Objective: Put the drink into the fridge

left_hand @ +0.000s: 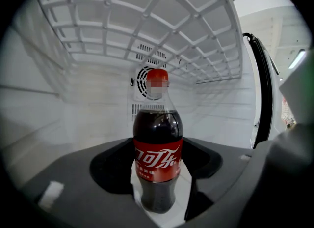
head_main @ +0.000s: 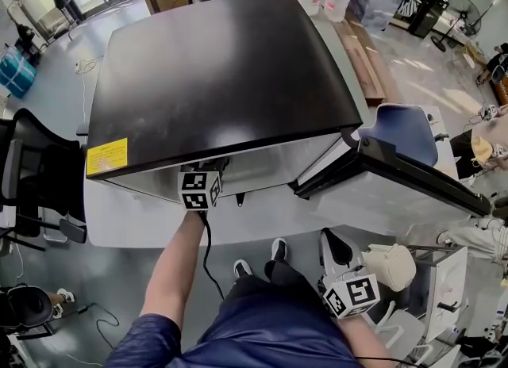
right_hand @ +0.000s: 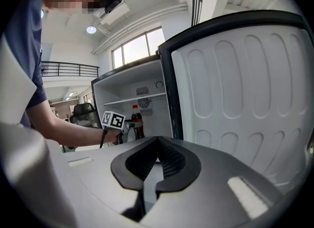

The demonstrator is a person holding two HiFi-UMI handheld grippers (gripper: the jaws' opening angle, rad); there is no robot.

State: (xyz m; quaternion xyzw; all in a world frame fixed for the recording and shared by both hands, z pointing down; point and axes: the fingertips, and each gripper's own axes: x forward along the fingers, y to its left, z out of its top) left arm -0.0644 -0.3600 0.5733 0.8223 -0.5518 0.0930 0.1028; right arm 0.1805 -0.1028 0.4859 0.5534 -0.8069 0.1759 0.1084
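- Cola bottle (left_hand: 158, 158) stands upright inside the fridge (head_main: 222, 65) on a white surface, under the ribbed shelf (left_hand: 147, 20). The fan grille (left_hand: 143, 82) is behind its neck.
- Left gripper (left_hand: 162, 192): jaws apart, one on either side of the bottle's lower body. A strip of white shows between bottle and jaw on each side, wider on the right. Judged: no clamp on the bottle.
- Right gripper (right_hand: 149, 183): jaws together, nothing between them. It is held low by the open door (right_hand: 235, 99), well apart from the bottle.
- Step in hand, judged: leave the bottle standing and back out.
- To do it well: draw the left gripper straight back along its own line with no sideways drift, so neither jaw catches the label. Keep it level and below the shelf.
- Risk: the bottle is tall with a small base, so a light knock would likely topple it.
- After that the door needs closing, and the right gripper is the nearer one.
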